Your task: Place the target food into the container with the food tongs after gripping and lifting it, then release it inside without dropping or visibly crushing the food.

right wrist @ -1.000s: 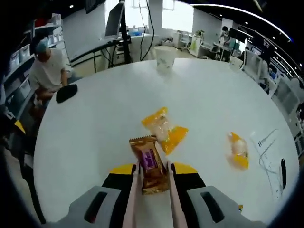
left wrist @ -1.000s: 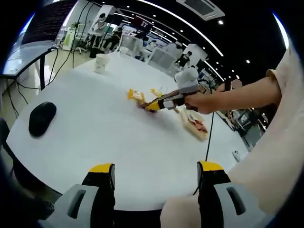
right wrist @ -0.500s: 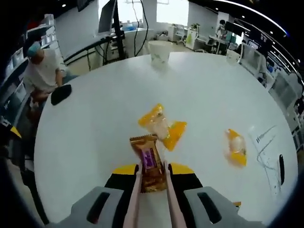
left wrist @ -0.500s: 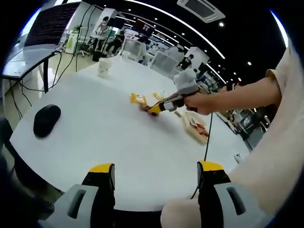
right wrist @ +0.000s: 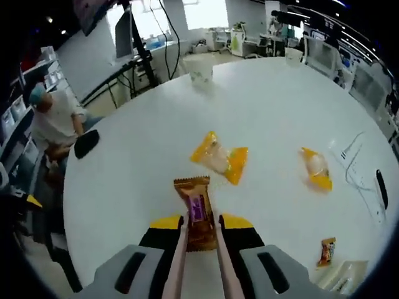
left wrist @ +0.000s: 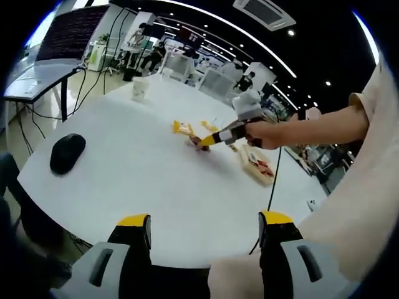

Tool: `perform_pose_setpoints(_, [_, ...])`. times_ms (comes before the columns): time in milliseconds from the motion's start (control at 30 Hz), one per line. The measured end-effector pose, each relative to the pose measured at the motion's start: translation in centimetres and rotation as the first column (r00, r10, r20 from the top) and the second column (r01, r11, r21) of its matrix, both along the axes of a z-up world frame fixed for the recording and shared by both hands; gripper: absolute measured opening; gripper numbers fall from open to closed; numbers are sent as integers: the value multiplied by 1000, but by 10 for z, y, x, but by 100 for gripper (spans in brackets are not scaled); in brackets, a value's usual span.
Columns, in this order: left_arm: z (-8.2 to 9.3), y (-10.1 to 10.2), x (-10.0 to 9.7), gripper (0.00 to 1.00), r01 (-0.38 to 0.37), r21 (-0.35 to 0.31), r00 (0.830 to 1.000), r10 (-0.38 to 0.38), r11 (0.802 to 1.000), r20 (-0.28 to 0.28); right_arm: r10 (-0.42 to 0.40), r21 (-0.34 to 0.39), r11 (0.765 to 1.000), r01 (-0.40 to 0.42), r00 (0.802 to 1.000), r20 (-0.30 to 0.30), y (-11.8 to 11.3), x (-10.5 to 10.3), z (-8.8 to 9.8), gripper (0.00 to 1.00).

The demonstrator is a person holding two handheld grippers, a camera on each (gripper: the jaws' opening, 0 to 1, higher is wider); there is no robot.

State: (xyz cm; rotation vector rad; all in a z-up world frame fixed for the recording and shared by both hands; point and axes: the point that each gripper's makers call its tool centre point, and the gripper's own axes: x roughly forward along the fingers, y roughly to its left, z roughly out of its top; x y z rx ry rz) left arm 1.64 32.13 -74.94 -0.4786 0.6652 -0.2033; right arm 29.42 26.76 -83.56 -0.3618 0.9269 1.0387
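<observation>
Left gripper view first: the left gripper [left wrist: 204,233] sits at 6 o'clock with its yellow-tipped jaws spread well apart and nothing between them, hanging off the near edge of the white round table [left wrist: 143,180]. At 9 o'clock there's a black mouse [left wrist: 67,152] on the table, and up around 11 a white paper cup [left wrist: 140,88]. Just right of centre, the right gripper [left wrist: 227,134] comes in from 2 o'clock in the person's hand [left wrist: 265,132], with the brown snack packet [left wrist: 199,142] at its tip, low over the tabletop. At 3 o'clock lies the container [left wrist: 255,165], a shallow tray with some food already in it.

Right gripper view: pink food tongs [right wrist: 177,265] run up from 6 o'clock between the jaws, squeezed onto the lower end of the brown snack packet, which sticks up toward centre. Just past it toward 1 o'clock is a yellow wrapped cake [right wrist: 219,157], another yellow packet [right wrist: 315,168] at 3, and a small orange sachet [right wrist: 327,250] at 4.
</observation>
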Motion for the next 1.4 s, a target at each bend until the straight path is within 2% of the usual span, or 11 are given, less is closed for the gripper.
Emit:
perform_pose_setpoints(333, [12, -4, 11, 69, 40, 30, 999, -41, 999, 33, -84, 76, 993, 86, 996, -29, -9, 5, 24, 22])
perform_pose_setpoints(467, [11, -9, 10, 70, 41, 20, 999, -42, 999, 36, -104, 95, 990, 106, 994, -29, -16, 1, 30, 22])
perform_pose_setpoints(567, [11, -18, 7, 71, 75, 24, 997, -76, 997, 32, -128, 120, 984, 132, 991, -39, -20, 1, 31, 22])
perform_pose_setpoints(800, [13, -16, 8, 71, 90, 39, 995, -91, 995, 36, -151, 158, 975, 157, 987, -46, -24, -3, 41, 22])
perform_pose_setpoints(967, [15, -17, 8, 70, 92, 47, 995, -94, 995, 41, -165, 203, 964, 172, 985, -52, -21, 0, 50, 22])
perform_pose_setpoints(1133, [16, -20, 7, 70, 93, 49, 995, -95, 994, 43, -169, 249, 953, 172, 985, -34, -18, 2, 68, 22])
perform_pose_setpoints(1200, [16, -22, 6, 70, 96, 51, 994, -98, 994, 44, -169, 276, 946, 173, 985, -37, -16, 2, 76, 22])
perform_pose_setpoints(1267, [17, -23, 7, 70, 99, 52, 994, -101, 994, 47, -195, 313, 927, 206, 979, -66, -15, 4, 81, 22])
perform_pose_setpoints(1400, [17, -26, 8, 70, 107, 54, 993, -109, 993, 45, -191, 320, 926, 199, 980, -58, -16, 2, 87, 21])
